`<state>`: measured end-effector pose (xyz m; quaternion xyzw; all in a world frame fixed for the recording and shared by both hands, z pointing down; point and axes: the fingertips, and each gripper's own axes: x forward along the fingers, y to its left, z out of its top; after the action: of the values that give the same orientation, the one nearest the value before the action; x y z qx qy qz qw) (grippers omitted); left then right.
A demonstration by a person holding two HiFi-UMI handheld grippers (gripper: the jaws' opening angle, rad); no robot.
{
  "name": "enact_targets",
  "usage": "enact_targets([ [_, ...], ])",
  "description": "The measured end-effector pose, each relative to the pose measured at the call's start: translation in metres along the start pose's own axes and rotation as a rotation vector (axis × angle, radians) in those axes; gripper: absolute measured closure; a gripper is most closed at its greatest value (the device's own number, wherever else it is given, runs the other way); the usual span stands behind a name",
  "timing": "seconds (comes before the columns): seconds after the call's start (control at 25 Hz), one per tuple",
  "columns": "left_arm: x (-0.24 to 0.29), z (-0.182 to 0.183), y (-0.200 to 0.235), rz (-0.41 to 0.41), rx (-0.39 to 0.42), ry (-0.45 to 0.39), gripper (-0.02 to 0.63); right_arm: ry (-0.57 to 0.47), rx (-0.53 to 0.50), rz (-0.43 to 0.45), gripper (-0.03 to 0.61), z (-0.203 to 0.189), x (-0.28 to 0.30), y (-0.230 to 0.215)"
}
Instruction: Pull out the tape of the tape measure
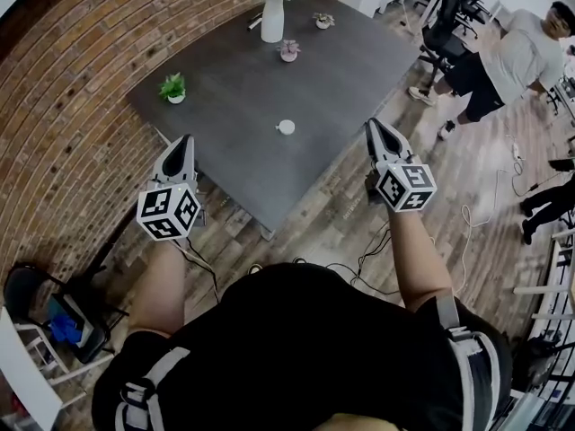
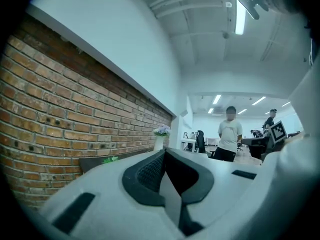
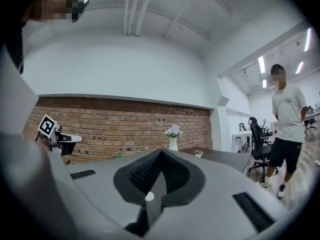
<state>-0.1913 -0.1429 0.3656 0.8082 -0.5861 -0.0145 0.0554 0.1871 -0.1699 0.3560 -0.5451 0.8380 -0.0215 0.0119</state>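
Observation:
A small round white tape measure (image 1: pixel 286 127) lies near the middle of the dark grey table (image 1: pixel 243 160). It is apart from both grippers. My left gripper (image 1: pixel 187 141) is held level over the table's near left edge, shut and with nothing in it. My right gripper (image 1: pixel 372 125) is level off the table's right edge, also shut and empty. In the left gripper view the closed jaws (image 2: pixel 164 152) point along the brick wall. In the right gripper view the closed jaws (image 3: pixel 161 152) point toward the table's far end. Neither gripper view shows the tape measure.
A white vase of flowers (image 1: pixel 271 16) and three small potted plants (image 1: pixel 172 88) (image 1: pixel 288 50) (image 1: pixel 322 20) stand on the table. A person (image 1: pixel 517 57) stands at the right near an office chair (image 1: pixel 445 25). Cables (image 1: pixel 364 259) lie on the wooden floor. A brick wall (image 1: pixel 63 106) runs along the left.

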Motion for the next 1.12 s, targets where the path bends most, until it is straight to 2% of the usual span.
enact_targets([
  [0.4, -0.009, -0.015, 0.018, -0.056, -0.021, 0.043, 0.604, 0.086, -0.018, 0.011, 0.581, -0.033, 0.013, 0.047],
  [0.68, -0.008, -0.038, 0.031, -0.081, -0.034, 0.104, 0.604, 0.2, -0.021, 0.045, 0.578, -0.08, 0.035, 0.079],
  [0.72, -0.006, -0.041, 0.031, -0.08, -0.037, 0.111, 0.604, 0.222, -0.017, 0.071, 0.567, -0.088, 0.041, 0.082],
  [0.76, -0.005, -0.044, 0.03, -0.079, -0.038, 0.119, 0.604, 0.246, -0.012, 0.103, 0.484, -0.096, 0.048, 0.086],
  [0.8, -0.002, -0.046, 0.028, -0.075, -0.039, 0.125, 0.604, 0.27, -0.009, 0.135, 0.436, -0.105, 0.055, 0.088],
  [1.0, 0.017, -0.058, 0.018, -0.046, -0.042, 0.16, 0.604, 0.424, -0.044, 0.269, 0.362, -0.158, 0.103, 0.086],
  [1.12, 0.027, -0.06, 0.011, -0.022, -0.037, 0.182, 0.604, 0.519, -0.073, 0.344, 0.347, -0.192, 0.136, 0.083],
])
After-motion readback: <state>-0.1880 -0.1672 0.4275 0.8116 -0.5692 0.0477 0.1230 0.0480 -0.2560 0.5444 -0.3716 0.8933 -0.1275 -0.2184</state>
